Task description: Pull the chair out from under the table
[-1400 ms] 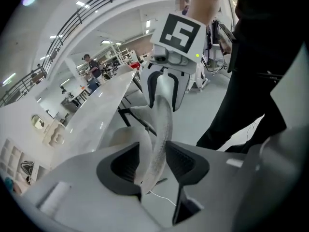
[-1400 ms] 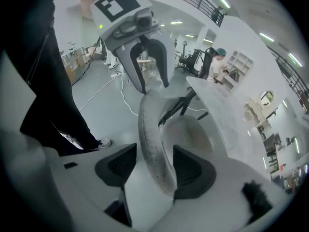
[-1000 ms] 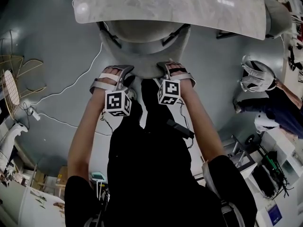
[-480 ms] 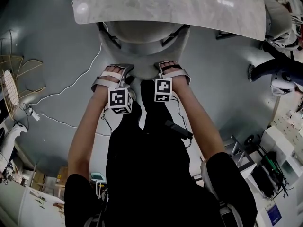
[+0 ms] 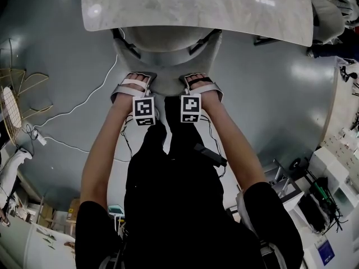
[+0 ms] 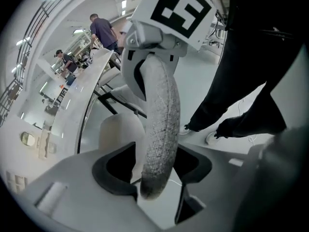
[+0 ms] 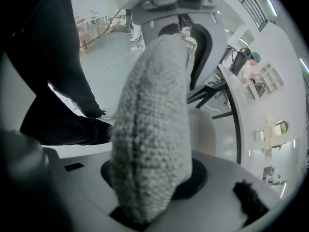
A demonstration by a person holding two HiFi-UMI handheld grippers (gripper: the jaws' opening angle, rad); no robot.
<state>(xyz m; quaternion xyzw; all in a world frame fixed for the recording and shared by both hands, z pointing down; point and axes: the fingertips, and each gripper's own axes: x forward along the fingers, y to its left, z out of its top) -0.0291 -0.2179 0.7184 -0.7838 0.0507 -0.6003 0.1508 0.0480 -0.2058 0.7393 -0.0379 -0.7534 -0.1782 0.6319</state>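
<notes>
A grey boucle chair (image 5: 168, 66) is tucked under the marble table (image 5: 196, 7), with only its curved backrest and part of the seat showing. Both grippers point steeply down over the backrest's top edge. My left gripper (image 5: 134, 86) straddles the backrest (image 6: 159, 120), which runs between its jaws with a little slack at the pads (image 6: 113, 178); it is open (image 6: 154, 178). My right gripper (image 5: 199, 83) is closing, and the backrest fabric (image 7: 152, 129) fills the space between its pads (image 7: 154, 187).
A white cable (image 5: 84, 102) trails over the grey floor left of the chair. A wire-frame object (image 5: 17, 94) stands at the far left. Another chair (image 5: 328, 13) sits at the table's right end. Carts and gear (image 5: 314, 189) crowd the lower right. People (image 6: 101, 28) stand far off.
Both grippers have sunk onto the backrest's top edge, and the marker cubes have drawn closer together. The right jaws have narrowed around the fabric. The person at the right has left the view.
</notes>
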